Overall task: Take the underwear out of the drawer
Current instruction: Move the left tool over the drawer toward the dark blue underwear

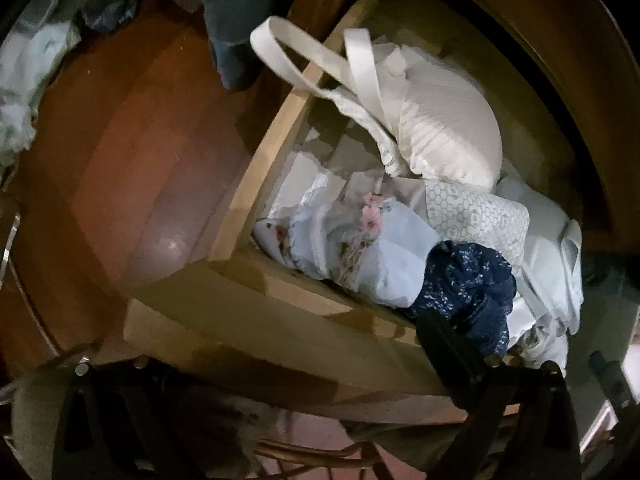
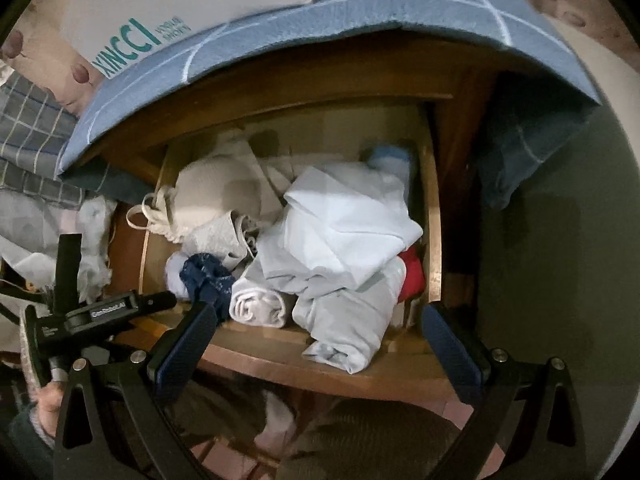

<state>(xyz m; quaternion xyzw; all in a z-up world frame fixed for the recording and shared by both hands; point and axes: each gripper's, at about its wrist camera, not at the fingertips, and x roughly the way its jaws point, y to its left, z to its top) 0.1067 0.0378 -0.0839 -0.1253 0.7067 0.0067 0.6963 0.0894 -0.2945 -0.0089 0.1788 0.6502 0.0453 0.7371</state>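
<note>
The left gripper (image 2: 208, 296), its own view dim and blurred, pinches dark navy lace underwear (image 1: 468, 284) at the open drawer's (image 2: 434, 216) front-left corner, while the right gripper (image 2: 320, 344) gapes empty.
</note>
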